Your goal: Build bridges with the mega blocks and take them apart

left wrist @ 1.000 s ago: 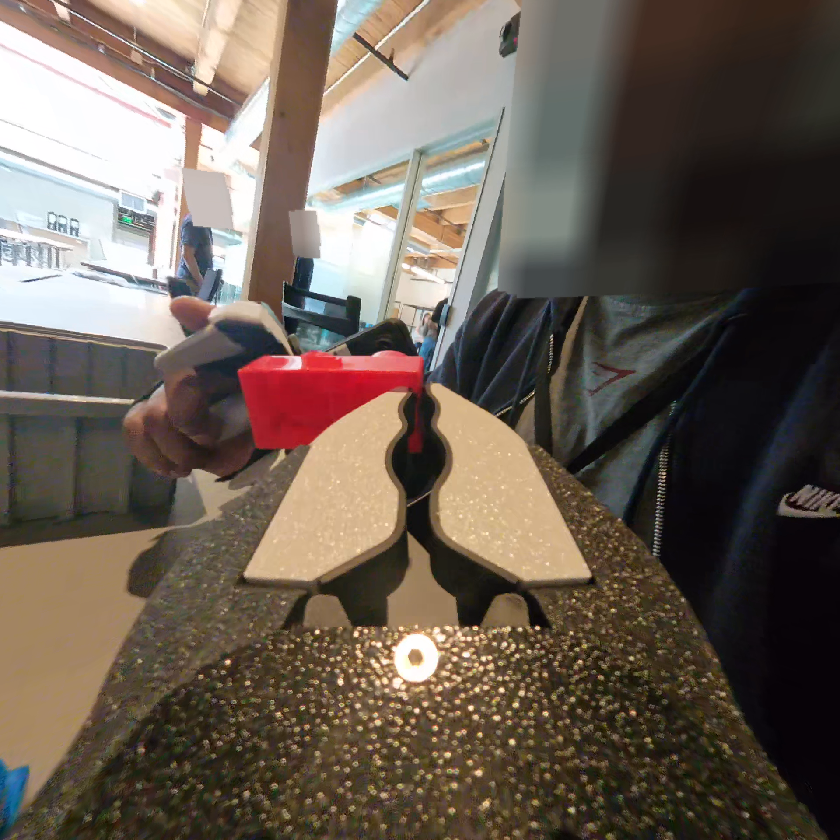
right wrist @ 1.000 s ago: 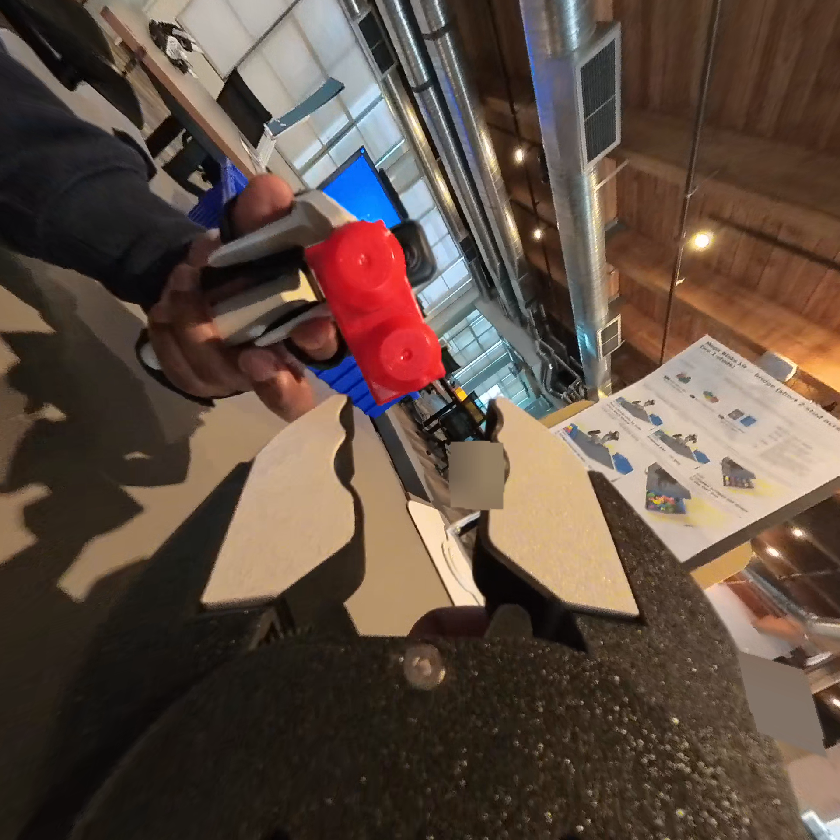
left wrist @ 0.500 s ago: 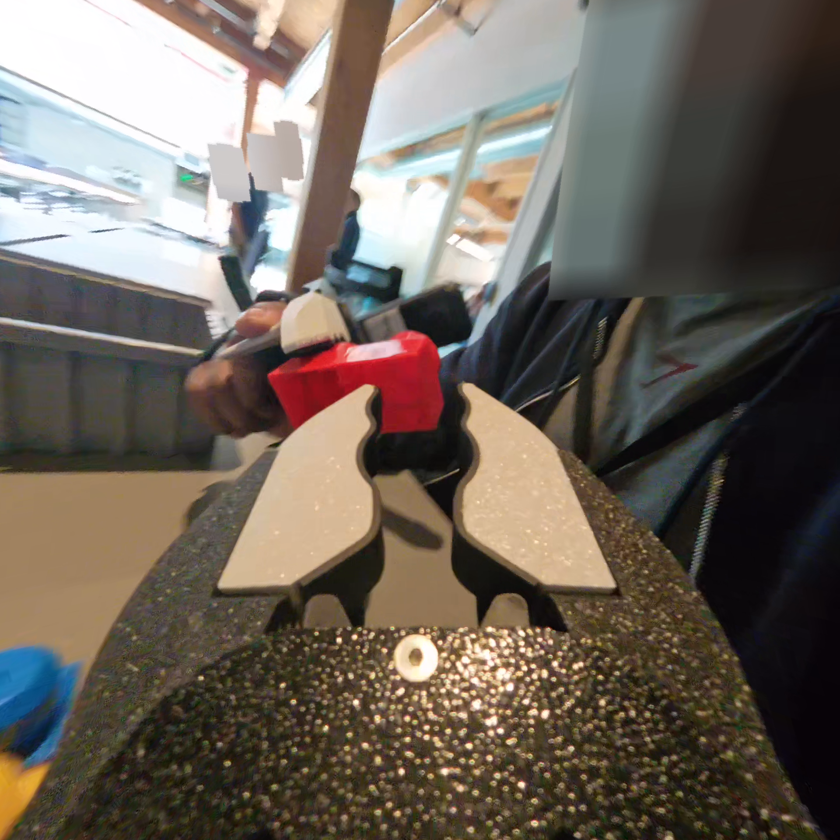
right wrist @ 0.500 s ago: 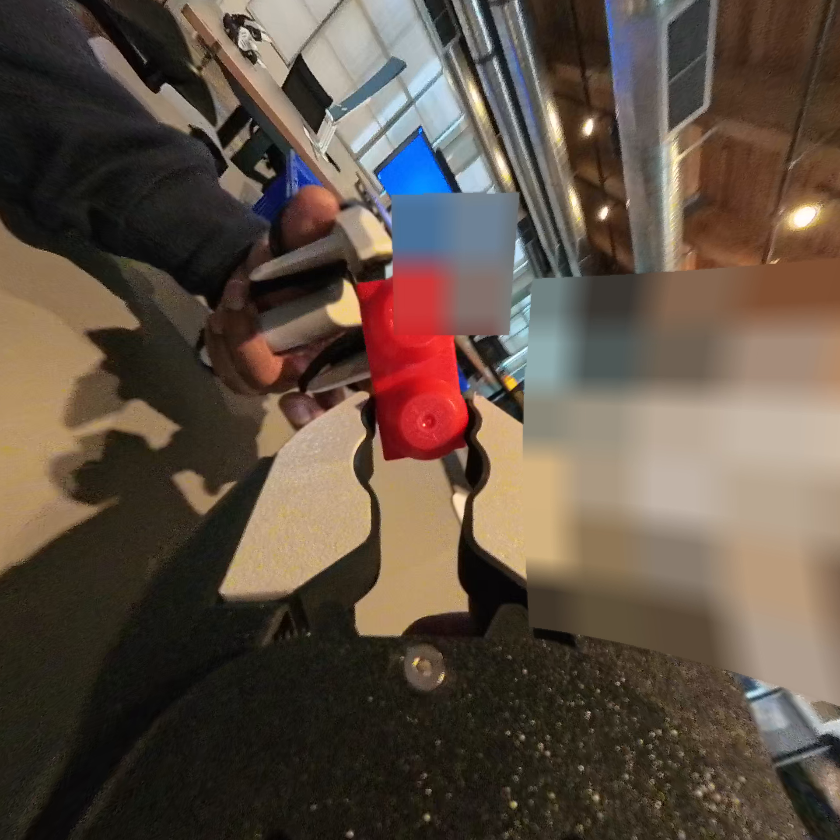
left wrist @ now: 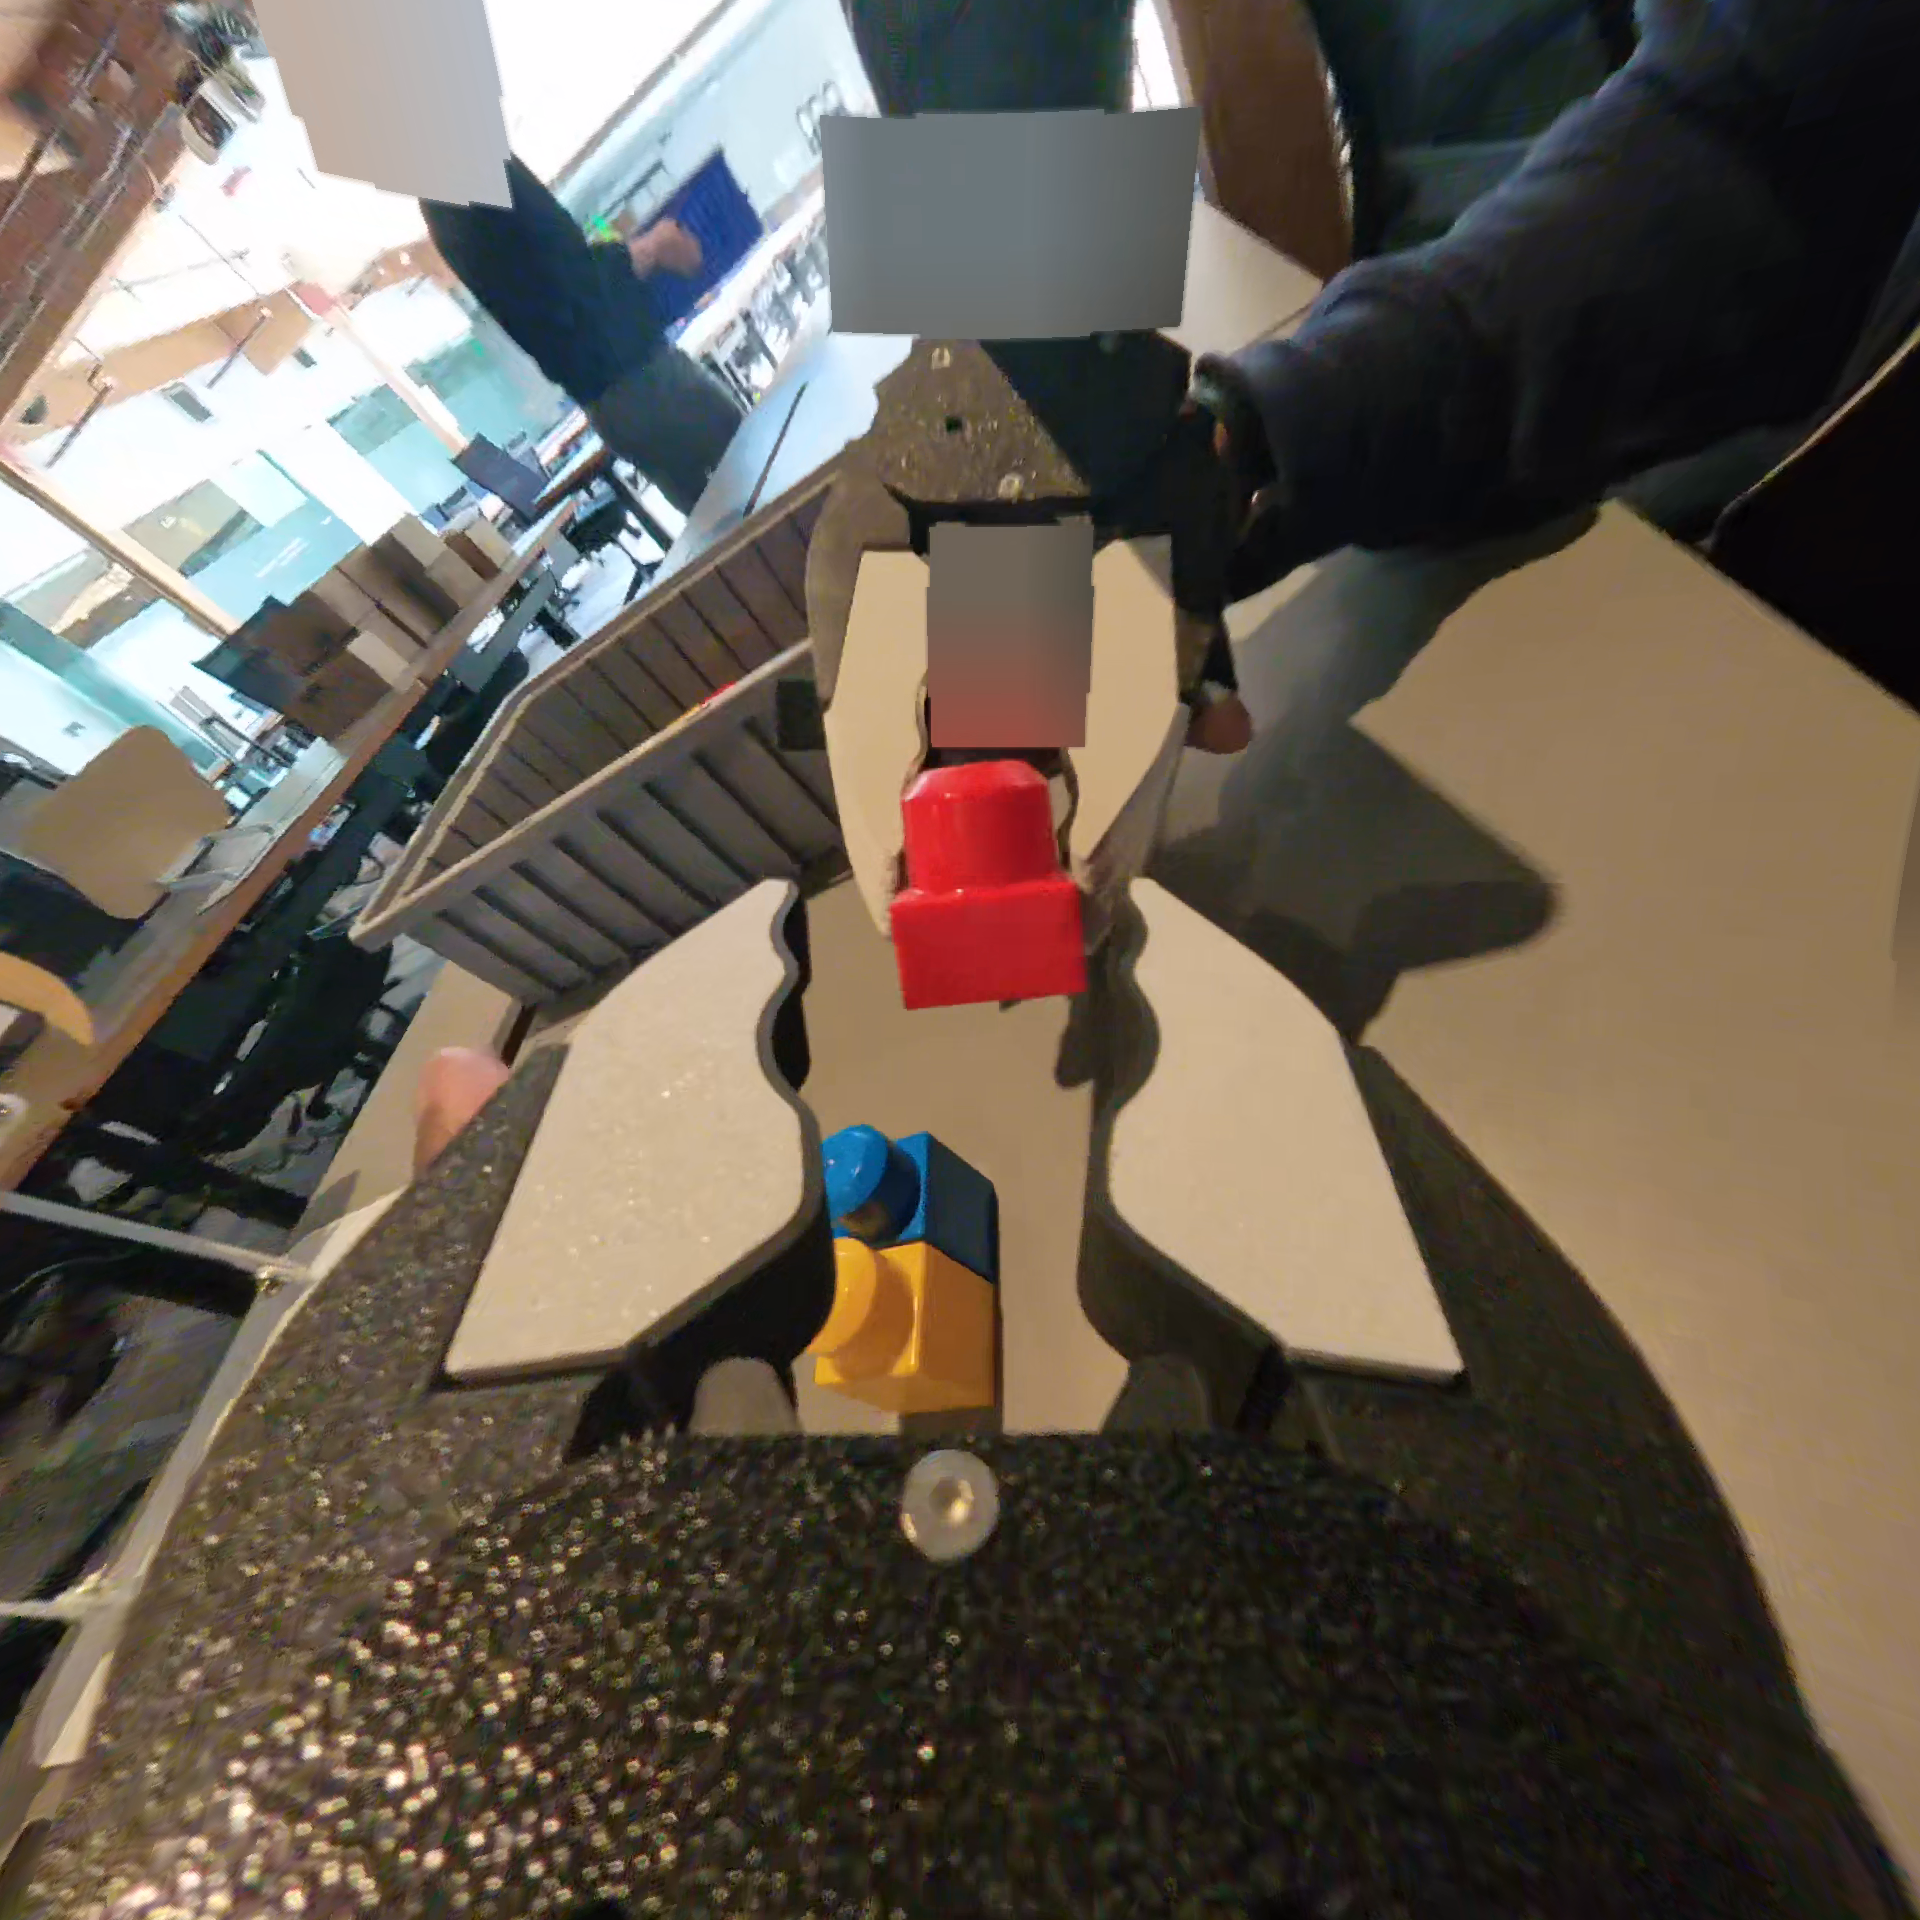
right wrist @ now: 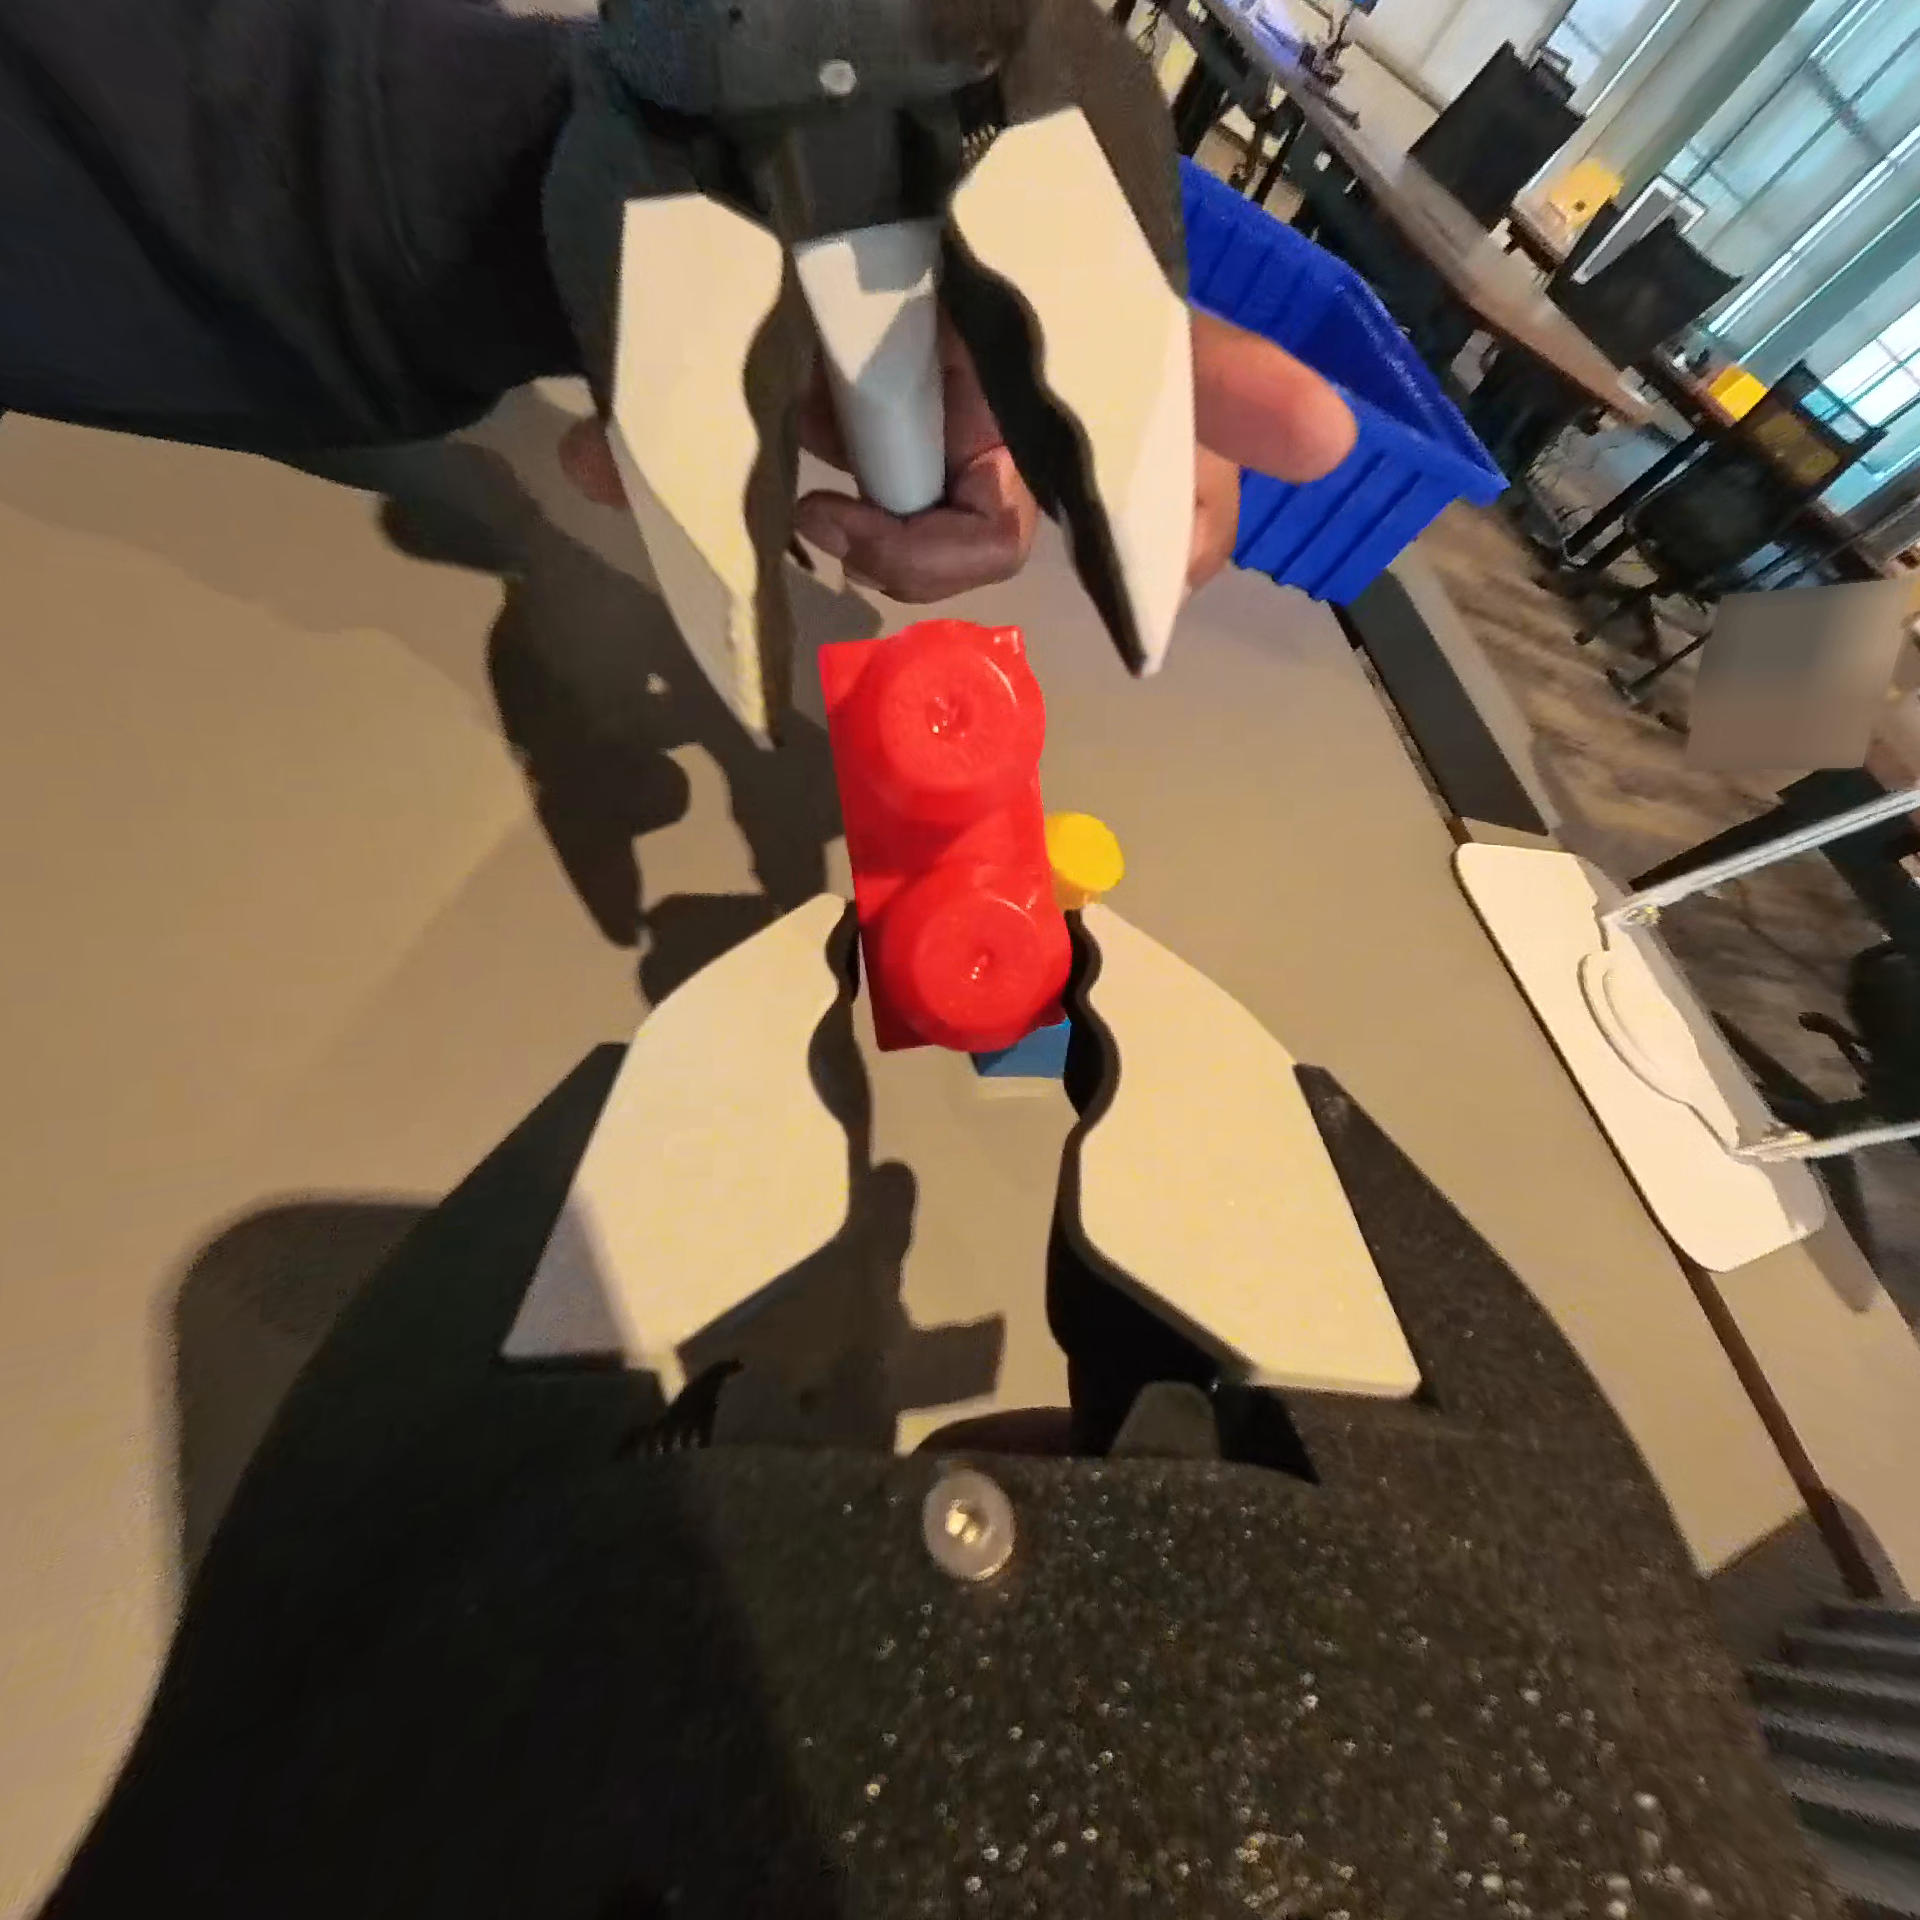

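My right gripper [right wrist: 966, 935] is shut on a red two-stud block [right wrist: 951, 831], both pads pressed on its near end, and holds it above the table. In the left wrist view that gripper [left wrist: 997, 831] faces me with the red block [left wrist: 987, 914] in its tips. My left gripper [left wrist: 961, 914] is open and holds nothing. Its fingers [right wrist: 696, 416] stand apart just beyond the block's far end. A blue block [left wrist: 940, 1195] and a yellow block [left wrist: 914, 1330] lie joined on the table below. In the right wrist view the red block partly hides the yellow [right wrist: 1083, 854] and the blue [right wrist: 1023, 1049].
A grey ribbed bin [left wrist: 623, 790] stands at the table's far left. A blue bin [right wrist: 1340, 416] stands near the table edge. A white pad with a clear stand [right wrist: 1621, 1049] lies at the right. The beige table [left wrist: 1558, 1039] spreads around. A person's dark sleeve [left wrist: 1507, 364] reaches in. Only a small space, under 4 cm, lies between the two pairs of fingers.
The red block passed from my left gripper to my right: the right pads closed on it, then the left opened and let go. Both grippers tilted down toward the table.
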{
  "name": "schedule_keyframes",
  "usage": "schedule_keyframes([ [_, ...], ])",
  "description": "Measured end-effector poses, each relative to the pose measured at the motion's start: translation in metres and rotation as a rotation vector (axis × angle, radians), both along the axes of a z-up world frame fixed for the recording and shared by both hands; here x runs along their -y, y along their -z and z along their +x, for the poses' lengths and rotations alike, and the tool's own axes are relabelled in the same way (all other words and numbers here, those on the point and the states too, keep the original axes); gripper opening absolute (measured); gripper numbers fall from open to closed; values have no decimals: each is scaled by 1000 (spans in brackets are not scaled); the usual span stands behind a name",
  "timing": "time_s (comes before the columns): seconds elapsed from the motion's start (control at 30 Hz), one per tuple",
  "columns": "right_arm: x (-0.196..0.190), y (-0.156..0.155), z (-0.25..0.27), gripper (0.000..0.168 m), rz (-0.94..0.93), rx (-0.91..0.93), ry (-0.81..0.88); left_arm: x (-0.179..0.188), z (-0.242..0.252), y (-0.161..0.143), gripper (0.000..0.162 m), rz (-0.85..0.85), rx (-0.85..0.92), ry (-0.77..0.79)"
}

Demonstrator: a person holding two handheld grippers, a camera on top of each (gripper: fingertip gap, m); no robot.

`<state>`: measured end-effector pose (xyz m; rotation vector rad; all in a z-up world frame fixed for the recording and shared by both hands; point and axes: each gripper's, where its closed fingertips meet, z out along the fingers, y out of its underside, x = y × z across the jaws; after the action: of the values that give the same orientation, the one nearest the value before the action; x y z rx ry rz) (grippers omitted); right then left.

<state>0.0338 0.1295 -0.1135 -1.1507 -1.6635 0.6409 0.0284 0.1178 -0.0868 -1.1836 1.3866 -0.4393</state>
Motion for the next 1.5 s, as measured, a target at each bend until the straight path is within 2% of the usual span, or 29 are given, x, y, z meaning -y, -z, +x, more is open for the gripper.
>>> schedule_keyframes([
  [0.13,4,5,-3,37,15,20,-8,1,6,17,37,-8,-78,6],
  [0.27,1,12,-7,38,41,31,13,-1,4,22,36,-17,-90,14],
  [0.3,-2,9,-8,39,41,2,30,-4,2,19,36,-25,-61,4],
  [0.37,-8,3,-10,55,32,-48,60,-11,-7,7,36,-48,43,-14],
  [0.47,-17,3,-10,68,-34,-77,85,-27,-33,-10,36,-110,220,-57],
  [0.57,-23,10,-10,72,-126,-85,77,-45,-57,1,36,-259,301,-76],
  [0.67,-29,14,-12,75,-180,-89,76,-53,-66,5,36,-421,429,-15],
  [0.73,-31,12,-15,75,-210,-105,67,-55,-64,5,36,-473,464,13],
  [0.9,-37,3,-26,71,-276,-166,58,-48,-47,2,36,-457,479,92],
  [1.2,-37,-18,-41,50,-524,-290,-63,-42,-44,-3,36,-437,511,138],
  [1.3,-39,-19,-43,36,-522,-291,-81,-47,-43,0,36,-445,492,106],
  [1.5,-53,-8,-39,36,-475,-214,-23,-63,-51,23,45,-394,318,-57],
])
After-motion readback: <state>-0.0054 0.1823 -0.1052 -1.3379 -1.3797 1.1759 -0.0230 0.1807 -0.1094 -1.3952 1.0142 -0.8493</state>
